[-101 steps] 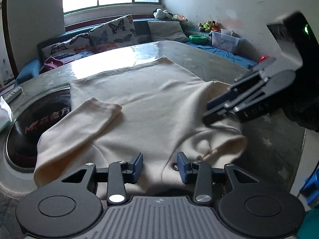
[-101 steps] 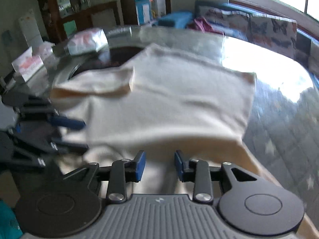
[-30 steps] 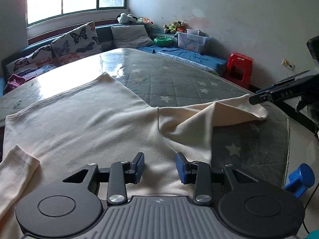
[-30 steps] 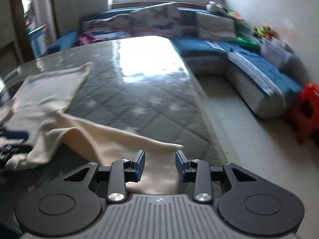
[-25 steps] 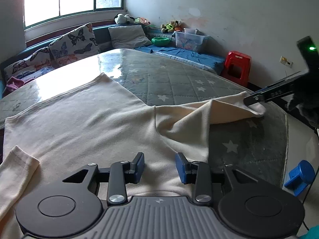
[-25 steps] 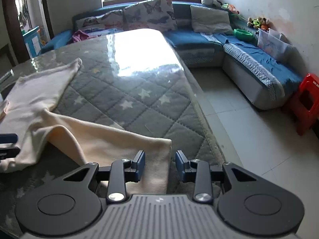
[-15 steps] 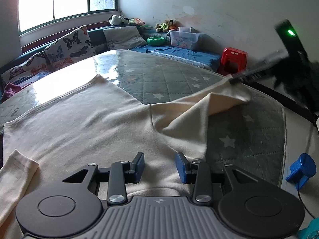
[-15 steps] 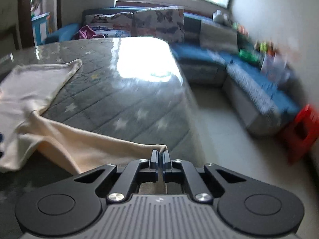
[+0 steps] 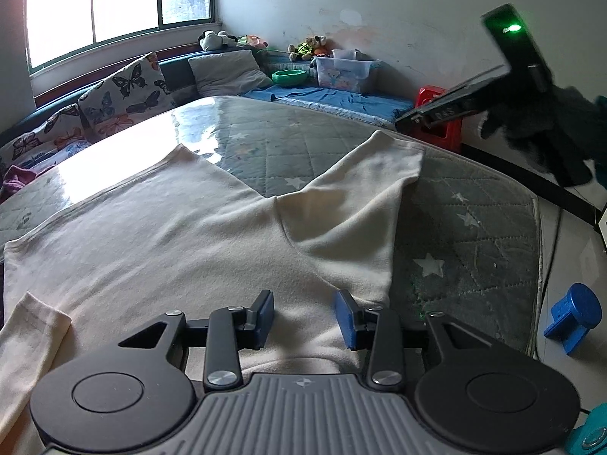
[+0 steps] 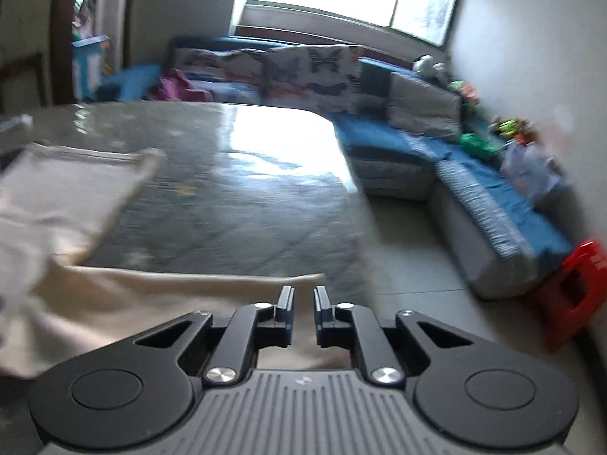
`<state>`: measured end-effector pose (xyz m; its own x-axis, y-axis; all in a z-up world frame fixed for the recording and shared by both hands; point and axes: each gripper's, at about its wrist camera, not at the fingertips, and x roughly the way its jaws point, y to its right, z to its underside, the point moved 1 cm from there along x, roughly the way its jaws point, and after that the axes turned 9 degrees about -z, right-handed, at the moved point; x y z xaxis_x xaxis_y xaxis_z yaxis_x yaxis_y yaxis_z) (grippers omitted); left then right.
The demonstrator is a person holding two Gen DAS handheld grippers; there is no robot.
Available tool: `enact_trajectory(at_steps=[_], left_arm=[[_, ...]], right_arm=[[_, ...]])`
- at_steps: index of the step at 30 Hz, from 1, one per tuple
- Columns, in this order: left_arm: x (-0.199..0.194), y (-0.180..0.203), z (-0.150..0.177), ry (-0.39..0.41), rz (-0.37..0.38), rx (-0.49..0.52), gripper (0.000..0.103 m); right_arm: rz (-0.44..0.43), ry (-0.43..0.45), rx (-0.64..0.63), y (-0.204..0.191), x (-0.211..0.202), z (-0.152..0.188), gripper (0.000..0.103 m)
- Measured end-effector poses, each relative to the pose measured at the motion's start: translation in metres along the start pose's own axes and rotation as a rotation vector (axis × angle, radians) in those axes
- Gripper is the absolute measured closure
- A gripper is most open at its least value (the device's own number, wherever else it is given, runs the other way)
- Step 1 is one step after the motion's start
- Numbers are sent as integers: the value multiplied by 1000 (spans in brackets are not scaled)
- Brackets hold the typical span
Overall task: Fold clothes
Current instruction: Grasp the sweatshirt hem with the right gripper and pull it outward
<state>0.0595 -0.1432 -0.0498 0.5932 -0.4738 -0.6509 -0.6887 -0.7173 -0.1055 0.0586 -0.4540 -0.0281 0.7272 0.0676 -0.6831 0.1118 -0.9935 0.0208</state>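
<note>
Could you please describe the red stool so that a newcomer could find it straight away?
Start at the white wall right of the window, then follow the blue sofa to its right-hand end. The red stool stands on the floor there, the only red furniture, beyond the table.

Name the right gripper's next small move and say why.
Probably lower the right gripper onto the sleeve cuff and close. Its jaws stand slightly apart, holding nothing, and that sleeve lies stretched outward on the table, not yet folded over the shirt body.

cream garment [image 9: 182,235]: 1
grippers: 2, left gripper [image 9: 303,316], right gripper [image 10: 302,303]
red stool [image 10: 576,288]: 1
butterfly cushions [image 9: 125,94]: 2
</note>
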Motion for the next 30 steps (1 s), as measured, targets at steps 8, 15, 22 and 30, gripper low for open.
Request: enact_trajectory(at_steps=[8, 15, 22, 30], left_arm=[[-2, 0, 1, 4, 9, 17, 63], [-3, 0, -1, 1, 19, 32, 63], [-6, 4, -1, 11, 26, 25, 63], [-24, -10, 2, 42, -32, -26, 63]], right_arm=[[-14, -76, 48, 11, 13, 24, 86], [60, -79, 44, 26, 13, 18, 86], [-122, -19, 26, -15, -6, 12, 79], [-152, -104, -80, -48, 3, 26, 71]])
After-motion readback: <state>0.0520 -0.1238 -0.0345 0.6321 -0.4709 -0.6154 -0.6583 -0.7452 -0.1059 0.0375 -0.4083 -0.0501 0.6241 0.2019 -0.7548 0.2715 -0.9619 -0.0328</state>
